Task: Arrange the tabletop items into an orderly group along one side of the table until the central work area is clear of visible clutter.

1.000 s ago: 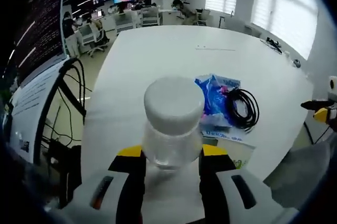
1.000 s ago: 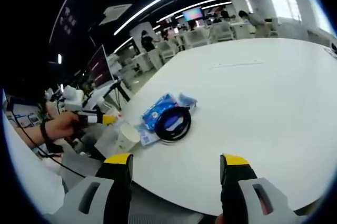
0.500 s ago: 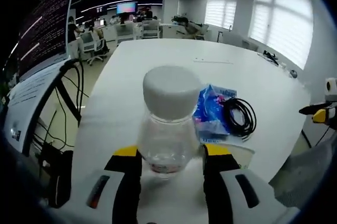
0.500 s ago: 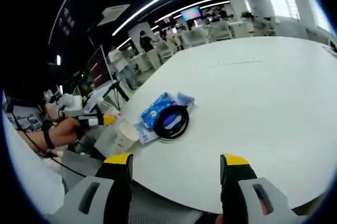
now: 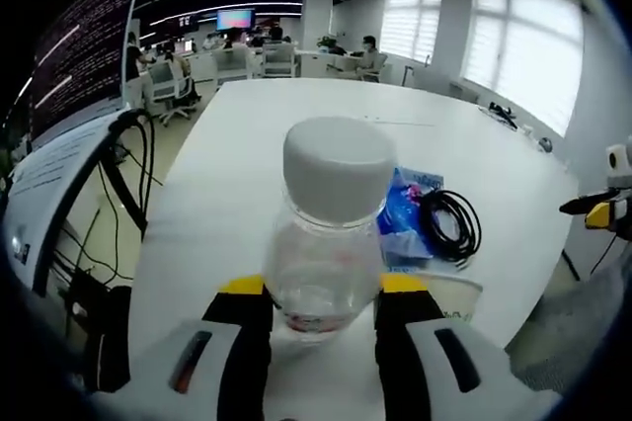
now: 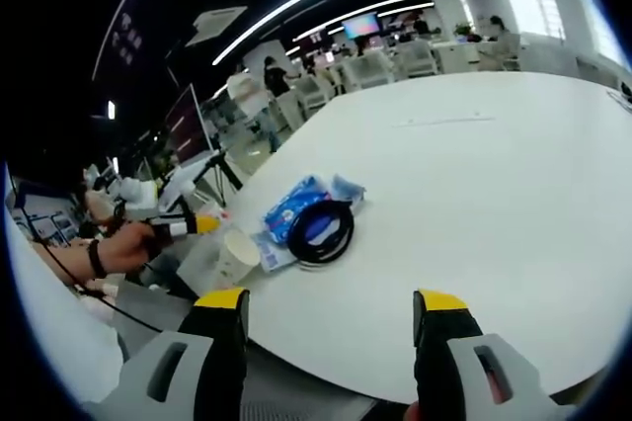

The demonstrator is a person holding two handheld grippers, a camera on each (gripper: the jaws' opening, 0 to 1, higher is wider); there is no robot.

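Observation:
A clear plastic bottle [image 5: 326, 233] with a white cap stands upright between the yellow-tipped jaws of my left gripper [image 5: 321, 288], which is shut on its lower body. Beyond it on the white table [image 5: 296, 115] lie a blue packet [image 5: 405, 218] and a coil of black cable [image 5: 449, 223], the coil partly on the packet. A paper cup [image 5: 449, 294] lies on its side close by. My right gripper [image 6: 333, 302] stands open with nothing between its jaws, off the table's near edge. It faces the packet [image 6: 293, 206], cable [image 6: 321, 230] and cup [image 6: 237, 258].
A monitor [image 5: 84, 45] on a stand with hanging cables [image 5: 128, 164] is left of the table. A hand [image 6: 123, 246] holding the left gripper shows at the left. Office desks, chairs and people are at the far end. The table's broad far part [image 6: 494, 164] is bare.
The left gripper view has shifted a little, with the bottle staying between the jaws and its cap now slightly further right. The right gripper view is almost unchanged.

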